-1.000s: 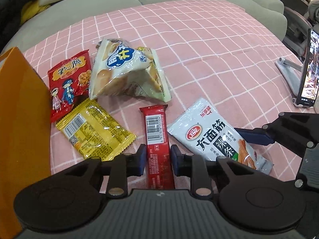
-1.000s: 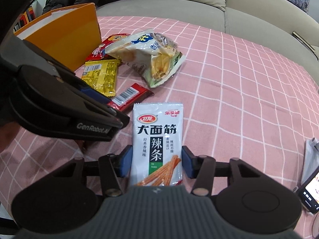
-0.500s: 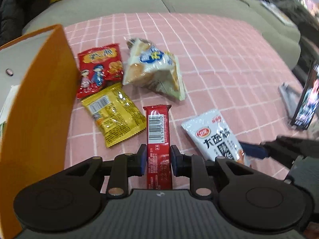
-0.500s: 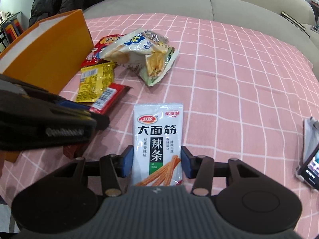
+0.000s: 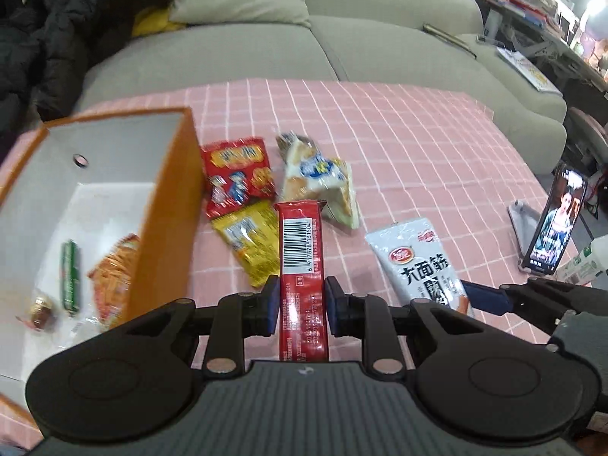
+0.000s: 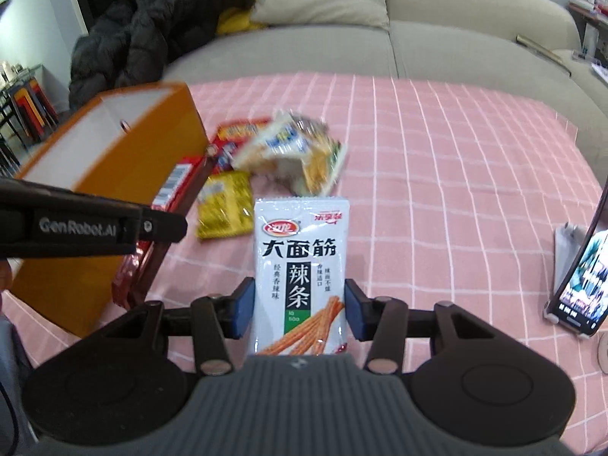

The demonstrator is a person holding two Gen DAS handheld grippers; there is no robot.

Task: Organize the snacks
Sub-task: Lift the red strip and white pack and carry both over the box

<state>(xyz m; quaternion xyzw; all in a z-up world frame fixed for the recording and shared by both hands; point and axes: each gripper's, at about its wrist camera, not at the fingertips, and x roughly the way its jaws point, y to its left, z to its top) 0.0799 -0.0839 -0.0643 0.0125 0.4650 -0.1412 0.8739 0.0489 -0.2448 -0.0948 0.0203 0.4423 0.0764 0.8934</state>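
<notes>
A black jacket [image 6: 152, 34] lies on the beige sofa [image 6: 437, 45], and a phone [image 5: 554, 220] stands propped at right.

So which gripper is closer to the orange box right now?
Left. The left gripper, holding the red bar, is beside the orange box; the right gripper is farther out.

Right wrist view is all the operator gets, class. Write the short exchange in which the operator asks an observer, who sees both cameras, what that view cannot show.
Operator: My right gripper holds the white packet. Is anything inside the orange box?
Observer: Yes. The left wrist view shows a green stick, an orange packet and a small wrapped sweet on its white floor.
Operator: How does the left gripper hold the red bar?
Observer: Its fingers press both long edges, with the barcode facing up.
</notes>
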